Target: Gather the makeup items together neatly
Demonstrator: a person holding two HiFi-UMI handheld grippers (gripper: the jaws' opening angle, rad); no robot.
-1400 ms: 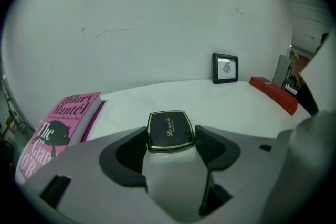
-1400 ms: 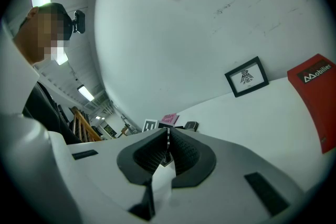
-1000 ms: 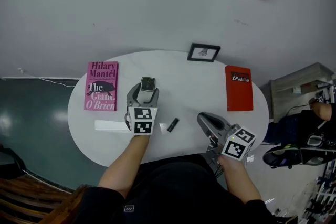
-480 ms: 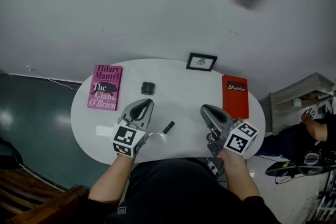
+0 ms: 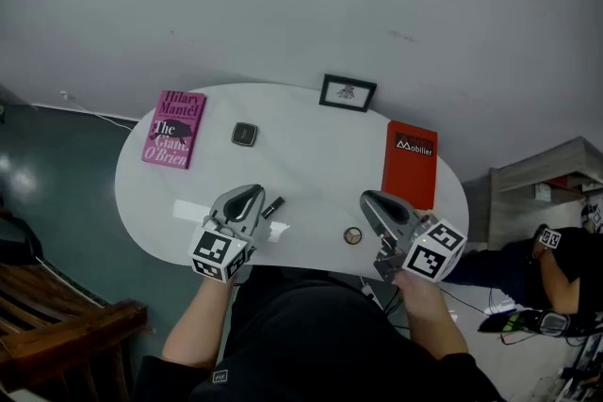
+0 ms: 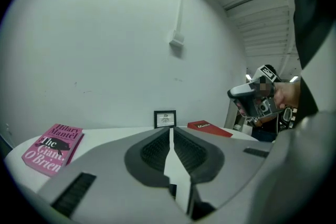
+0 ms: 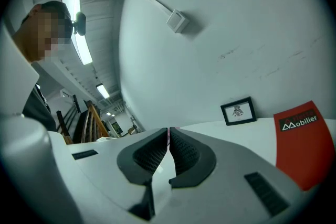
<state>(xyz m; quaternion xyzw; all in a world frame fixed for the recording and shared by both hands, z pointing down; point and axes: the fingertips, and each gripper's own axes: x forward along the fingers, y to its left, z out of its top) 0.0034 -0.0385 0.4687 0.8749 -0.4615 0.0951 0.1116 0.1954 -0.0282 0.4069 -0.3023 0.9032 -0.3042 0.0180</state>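
Observation:
On the white oval table [image 5: 311, 141] lie a square black compact [image 5: 244, 134], a black lipstick tube [image 5: 272, 207] and a small round gold-rimmed item [image 5: 352, 236]. My left gripper [image 5: 248, 195] hovers over the near left part of the table, its tip just left of the lipstick tube. Its jaws are shut with nothing between them, as the left gripper view shows [image 6: 170, 131]. My right gripper [image 5: 366, 201] hangs at the near right, just right of the round item, also shut and holding nothing [image 7: 168, 130]. The compact lies well beyond the left gripper.
A pink book [image 5: 173, 128] lies at the table's far left, a red booklet [image 5: 409, 165] at the right, and a small framed picture [image 5: 347, 93] stands at the back edge. A wooden bench [image 5: 66, 334] is on the floor at the left. A wall rises behind the table.
My left gripper has drawn back from the compact toward the near edge and its jaws have shut. The compact stays where it lay. The round item now shows by the right gripper.

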